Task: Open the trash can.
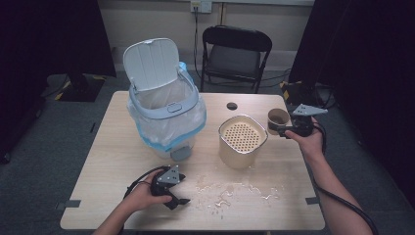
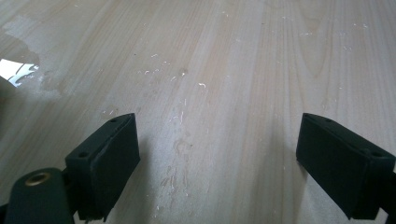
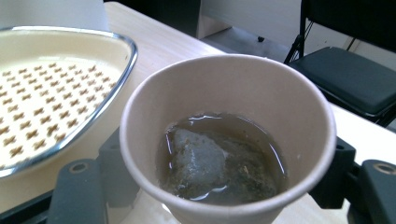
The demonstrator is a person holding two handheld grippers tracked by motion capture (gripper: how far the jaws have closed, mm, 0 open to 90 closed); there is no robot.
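**Now: paper cup of tea carried toward the strainer canister**

Right gripper (image 1: pixel 284 131) has its jaws clamped on a brown paper cup (image 1: pixel 278 119), held up off the table (image 1: pixel 112 161) just right of the cream strainer canister (image 1: pixel 242 139). In the right gripper view the cup (image 3: pixel 229 135) is tipped a little and holds brown tea with a soaked tea bag (image 3: pixel 198 161) at the bottom; the canister's perforated insert (image 3: pixel 42 107) sits just beside it at the left.

Left gripper (image 1: pixel 179 199) rests low on the table near the front edge, jaws wide apart with nothing between them, bare wood below. A spill of liquid (image 1: pixel 230 191) lies just right of it.

Step, as I read it: emptying the cup. Next move likely calls for bringing the rim over the insert and tilting slowly, so the tea drains through and the bag stays on top. The bag would then probably go into the lined pedal bin (image 1: pixel 166 110), whose lid is up. Risk: more splashing on the table.
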